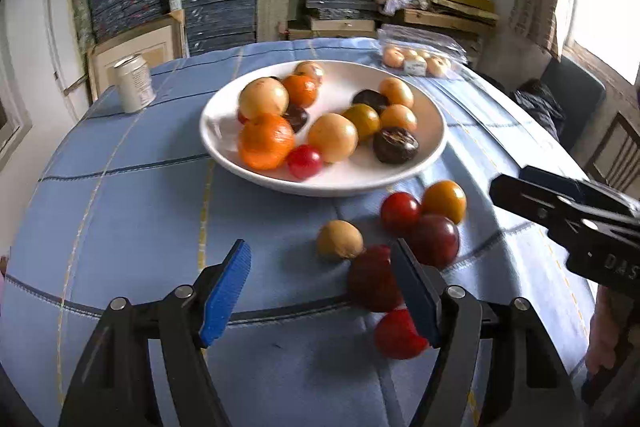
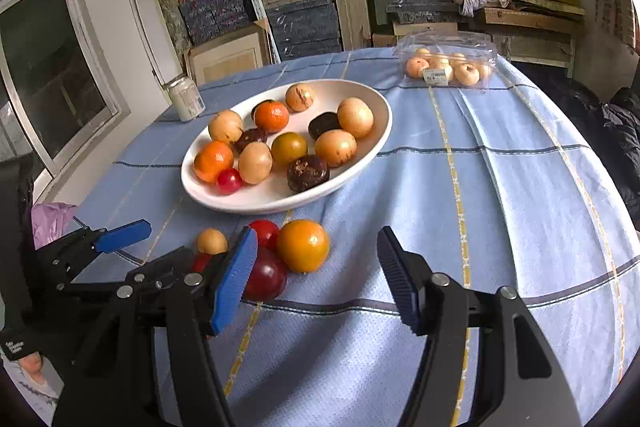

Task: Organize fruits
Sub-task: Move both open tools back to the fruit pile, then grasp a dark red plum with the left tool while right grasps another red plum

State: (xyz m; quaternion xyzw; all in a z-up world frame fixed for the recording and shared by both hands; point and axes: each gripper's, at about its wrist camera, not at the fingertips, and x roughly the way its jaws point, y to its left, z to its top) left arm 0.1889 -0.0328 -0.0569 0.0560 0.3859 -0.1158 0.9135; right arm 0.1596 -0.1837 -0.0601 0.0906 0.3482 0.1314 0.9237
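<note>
Item: my left gripper [image 1: 320,291], jaws apart, nothing between them; my right gripper [image 2: 316,279], likewise apart and empty. Loose round fruits, red, dark red, tan and orange-yellow [image 2: 303,245], lie clustered on the blue checked tablecloth [image 2: 500,187], unsorted. Behind them, a white ceramic bowl [image 2: 372,147] already mostly stocked. Beyond: pale can [image 1: 134,83], bagged fruit, shelves.

Left wrist view: dark red fruit [image 1: 370,279] and red fruit [image 1: 396,335] partly hidden behind the blue pad at lower centre. Right gripper [image 1: 560,211] cut off at right edge. Label on clear fruit pack [image 2: 448,65] too small to read. Can [image 2: 185,99] text unreadable.
</note>
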